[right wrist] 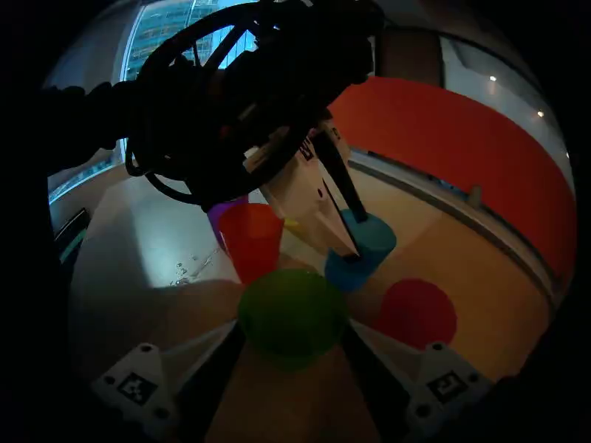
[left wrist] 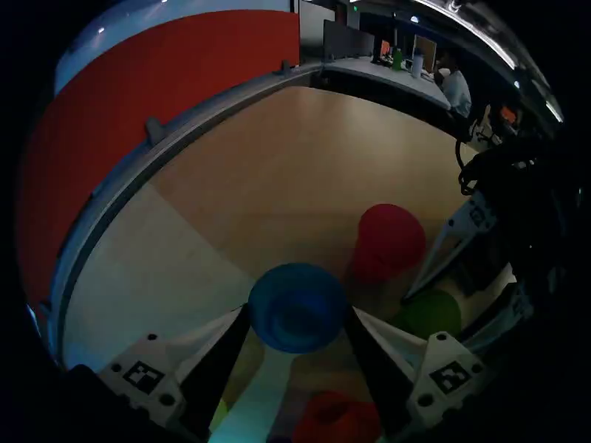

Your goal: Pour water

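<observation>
Left gripper (left wrist: 295, 316) jaws tight on blue cup (left wrist: 297, 303), right gripper (right wrist: 292, 330) jaws tight on green cup (right wrist: 292, 310)

You see a blue cup (left wrist: 298, 308), a green cup (right wrist: 292, 314) and a red cup (left wrist: 389, 240) over a tan, wood-toned table (left wrist: 295, 162). Your gripper fingers (left wrist: 181, 347) are white with black inner faces and black-and-white square markers (left wrist: 142, 376). The partition (left wrist: 148, 96) is orange-red.

Red partition (left wrist: 148, 96) behind wood tabletop (left wrist: 295, 162), seated person (left wrist: 454, 88) at bkgd desk (left wrist: 369, 70), plus window (right wrist: 170, 29).
</observation>
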Demonstrator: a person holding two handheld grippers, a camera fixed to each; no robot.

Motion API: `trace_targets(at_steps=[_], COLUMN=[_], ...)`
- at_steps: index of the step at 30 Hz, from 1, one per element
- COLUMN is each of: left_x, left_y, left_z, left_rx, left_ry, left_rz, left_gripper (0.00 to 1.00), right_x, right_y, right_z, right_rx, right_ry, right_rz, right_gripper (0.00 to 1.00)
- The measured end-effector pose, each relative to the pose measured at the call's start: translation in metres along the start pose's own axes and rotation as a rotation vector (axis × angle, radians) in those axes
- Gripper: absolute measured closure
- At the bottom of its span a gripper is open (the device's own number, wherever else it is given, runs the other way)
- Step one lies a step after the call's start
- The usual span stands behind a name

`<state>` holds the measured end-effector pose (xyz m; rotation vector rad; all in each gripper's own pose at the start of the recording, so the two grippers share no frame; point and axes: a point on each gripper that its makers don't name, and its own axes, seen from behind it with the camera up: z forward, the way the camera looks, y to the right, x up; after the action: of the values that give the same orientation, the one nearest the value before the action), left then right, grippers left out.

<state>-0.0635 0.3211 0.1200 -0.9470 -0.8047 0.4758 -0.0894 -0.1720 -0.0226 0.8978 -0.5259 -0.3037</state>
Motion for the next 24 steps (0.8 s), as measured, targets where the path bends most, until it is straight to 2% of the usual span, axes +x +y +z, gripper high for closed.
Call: trace_targets(at_steps=[8, 24], left_x=[0.005, 0.021], left_y=[-0.007, -0.008], left_z=[-0.011, -0.038], left_rx=[0.01, 0.011], left_ry=[0.037, 0.148], left_rz=[0.0, 0.003], left_gripper=[0.11, 0.11], right_x=[0.001, 0.002], right_y=[0.004, 0.008], right_z=[0.001, 0.004], right_rx=[-0.007, -0.018], right_ry=[-0.003, -0.002], right_rz=[0.0, 0.004], right_gripper=[0.09, 0.09])
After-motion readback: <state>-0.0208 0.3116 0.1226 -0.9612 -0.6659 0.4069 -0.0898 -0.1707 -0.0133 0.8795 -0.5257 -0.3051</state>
